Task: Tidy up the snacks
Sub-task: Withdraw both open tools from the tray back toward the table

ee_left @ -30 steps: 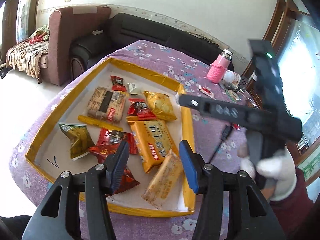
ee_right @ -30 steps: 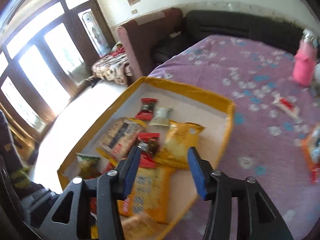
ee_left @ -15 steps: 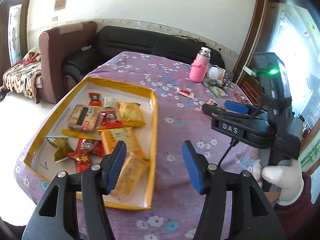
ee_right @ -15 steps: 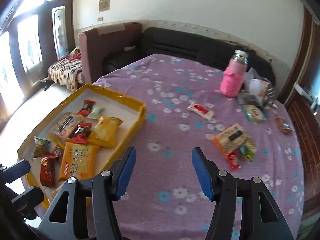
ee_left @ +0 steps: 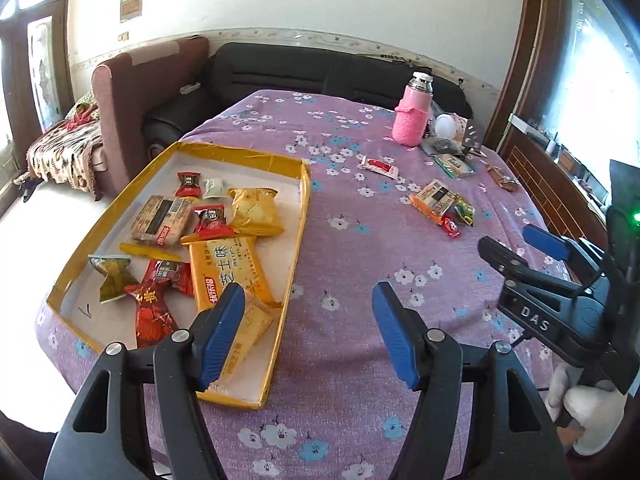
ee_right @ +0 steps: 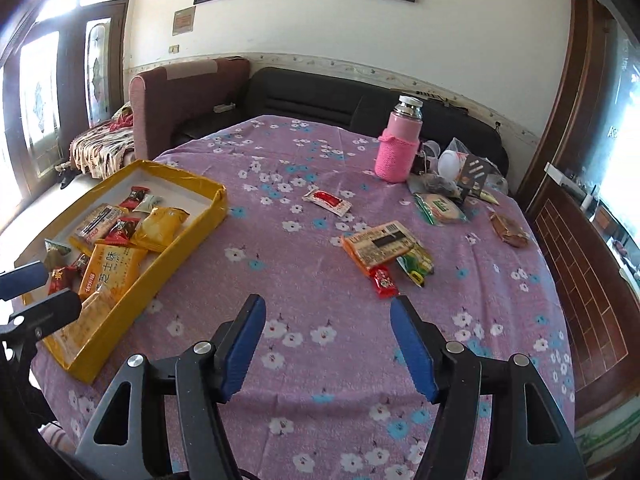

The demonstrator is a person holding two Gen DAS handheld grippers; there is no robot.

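Left gripper (ee_left: 308, 332): swung off tray (ee_left: 296, 216), jaws opening, nothing between.
Right gripper (ee_right: 328, 344): turned toward loose snacks (ee_right: 380, 246), opening, empty.

- The left gripper (ee_left: 308, 332) hung over the purple flowered tablecloth (ee_left: 344, 364), its blue-padded jaws opening with nothing between them.
- The left pad overlapped the near right corner of the yellow-rimmed tray (ee_left: 294, 240) in the view.
- In the tray lay a large orange packet (ee_left: 228, 268), a yellow bag (ee_left: 254, 212), red-wrapped sweets and a brown biscuit pack (ee_left: 162, 220), crowded and partly overlapping.
- Well apart on the cloth lay an orange-edged snack pack (ee_left: 434, 200) with a small red sweet (ee_left: 451, 227) and a green packet (ee_left: 464, 213) just beside it.
- A pink-sleeved bottle (ee_left: 412, 118) stood upright near the far edge.
- The right gripper (ee_left: 516, 246) showed at the right, seemingly held by a white-gloved hand (ee_left: 588, 408).
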